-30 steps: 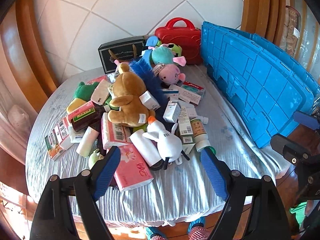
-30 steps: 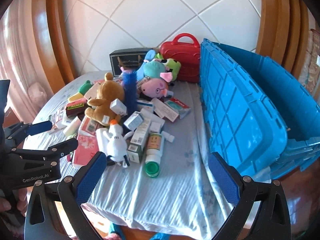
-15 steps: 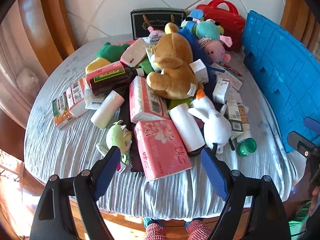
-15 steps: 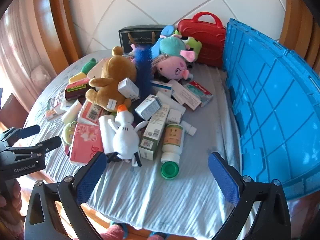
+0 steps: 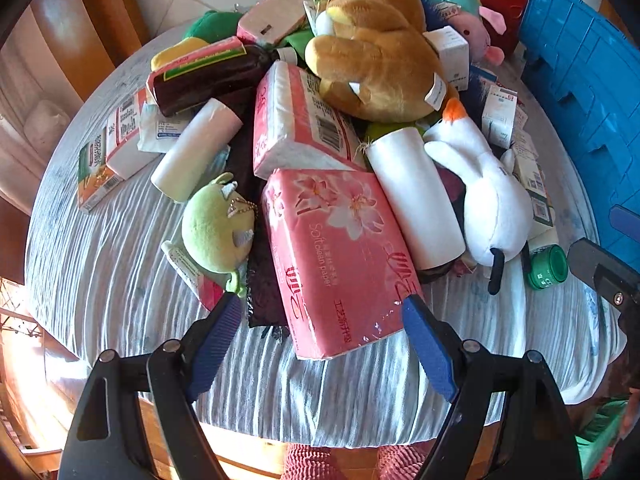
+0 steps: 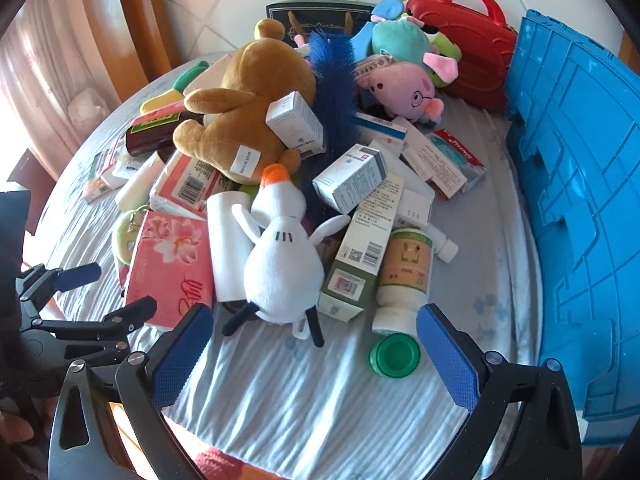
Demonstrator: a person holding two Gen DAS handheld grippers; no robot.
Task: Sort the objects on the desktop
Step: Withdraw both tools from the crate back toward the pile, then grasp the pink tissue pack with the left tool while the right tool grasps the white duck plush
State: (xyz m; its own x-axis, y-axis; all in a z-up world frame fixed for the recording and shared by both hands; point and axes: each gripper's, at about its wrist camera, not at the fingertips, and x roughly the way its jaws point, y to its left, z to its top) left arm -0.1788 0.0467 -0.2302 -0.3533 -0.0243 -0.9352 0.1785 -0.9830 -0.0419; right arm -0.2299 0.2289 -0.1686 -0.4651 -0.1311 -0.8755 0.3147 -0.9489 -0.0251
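A heap of things covers the round table (image 5: 100, 264). My left gripper (image 5: 322, 320) is open, its blue pads on either side of the near end of a pink tissue pack (image 5: 340, 256), not touching it. My right gripper (image 6: 316, 336) is open just in front of a white plush duck (image 6: 284, 256) and a green-capped bottle (image 6: 404, 276), holding nothing. Behind them lie a brown plush bear (image 6: 240, 112), a pink plush pig (image 6: 404, 84), several medicine boxes (image 6: 352, 176) and white rolls (image 5: 416, 196). The left gripper (image 6: 80, 320) also shows at the left of the right wrist view.
A blue crate (image 6: 580, 208) stands along the table's right side. A red toy case (image 6: 472, 56) and a black box (image 6: 316, 16) sit at the back by the tiled wall. A green plush ball (image 5: 218, 228) lies left of the tissue pack. Striped cloth at the near edge is bare.
Both grippers have come down and closer to the heap, tilting more steeply. The tissue pack now fills the space ahead of the left gripper, the duck and bottle that of the right. Both stayed open.
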